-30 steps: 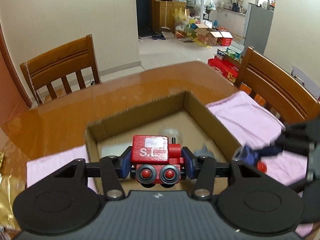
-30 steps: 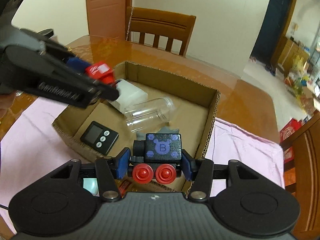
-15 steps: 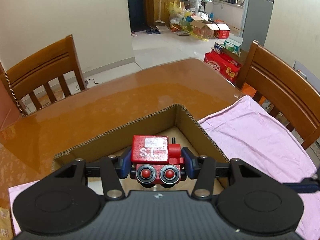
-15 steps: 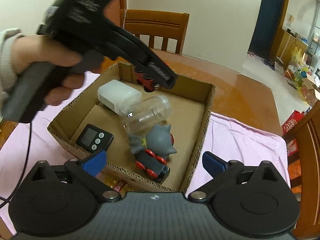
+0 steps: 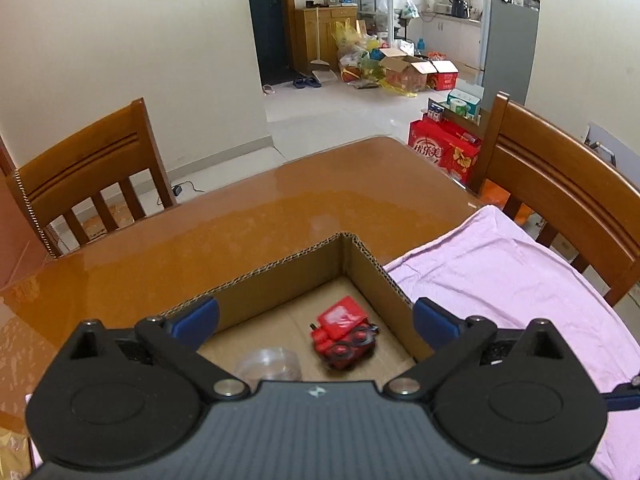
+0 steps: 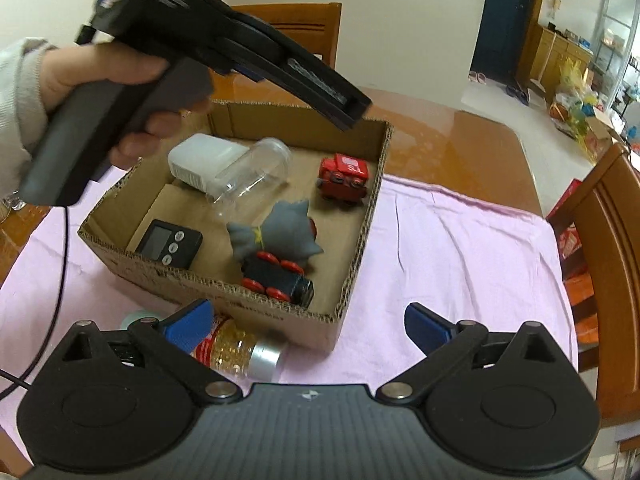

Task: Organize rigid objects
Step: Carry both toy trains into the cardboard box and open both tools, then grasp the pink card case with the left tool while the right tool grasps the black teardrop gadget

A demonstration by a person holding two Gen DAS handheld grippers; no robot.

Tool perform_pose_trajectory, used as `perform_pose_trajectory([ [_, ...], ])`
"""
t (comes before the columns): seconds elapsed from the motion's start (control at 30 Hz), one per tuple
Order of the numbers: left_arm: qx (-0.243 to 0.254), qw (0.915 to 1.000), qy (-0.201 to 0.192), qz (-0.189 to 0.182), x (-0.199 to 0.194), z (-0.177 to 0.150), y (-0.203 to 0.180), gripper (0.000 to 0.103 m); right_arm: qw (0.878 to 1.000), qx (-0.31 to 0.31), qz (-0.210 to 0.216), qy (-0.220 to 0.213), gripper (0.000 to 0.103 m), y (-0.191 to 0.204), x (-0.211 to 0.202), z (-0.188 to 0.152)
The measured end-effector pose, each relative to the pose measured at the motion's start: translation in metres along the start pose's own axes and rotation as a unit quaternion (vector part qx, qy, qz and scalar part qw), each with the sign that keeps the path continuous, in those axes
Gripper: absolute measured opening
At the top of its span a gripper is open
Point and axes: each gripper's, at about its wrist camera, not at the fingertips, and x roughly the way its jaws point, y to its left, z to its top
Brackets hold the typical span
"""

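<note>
A cardboard box lies on a pink cloth. In it are a red toy train, a dark blue toy train on its side, a grey plush, a clear jar, a white box and a black timer. My left gripper is open and empty above the box's far corner, over the red train. It also shows in the right wrist view. My right gripper is open and empty, just short of the box's near wall.
A bottle of yellow beads lies on the pink cloth against the box's near wall. The brown table has wooden chairs at the far left and right.
Both grippers have opened. The right one dropped the blue train into the box and drew back; the left one then dropped the red train into the far corner.
</note>
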Motion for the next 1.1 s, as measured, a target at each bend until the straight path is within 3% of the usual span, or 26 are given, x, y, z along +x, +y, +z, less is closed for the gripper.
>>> perform_pose_trajectory([
  [0.27, 0.006, 0.9999, -0.012, 0.009, -0.048, -0.029, 0.001, 0.102, 1.0, 0.003, -0.012, 0.019, 0.103, 0.015, 0.0, -0.031],
  [0.63, -0.024, 0.9993, -0.002, 0.029, -0.097, -0.111, 0.009, 0.102, 0.999, -0.002, -0.019, 0.045, 0.103, 0.048, 0.009, -0.095],
  [0.77, -0.041, 0.9987, 0.005, 0.03, -0.105, -0.143, 0.009, 0.102, 0.998, -0.015, -0.045, 0.046, 0.103, 0.064, 0.022, -0.111],
  [1.1, -0.042, 0.9986, 0.029, -0.011, -0.108, -0.194, -0.01, 0.102, 0.996, 0.03, -0.065, 0.044, 0.103, 0.059, 0.03, -0.119],
])
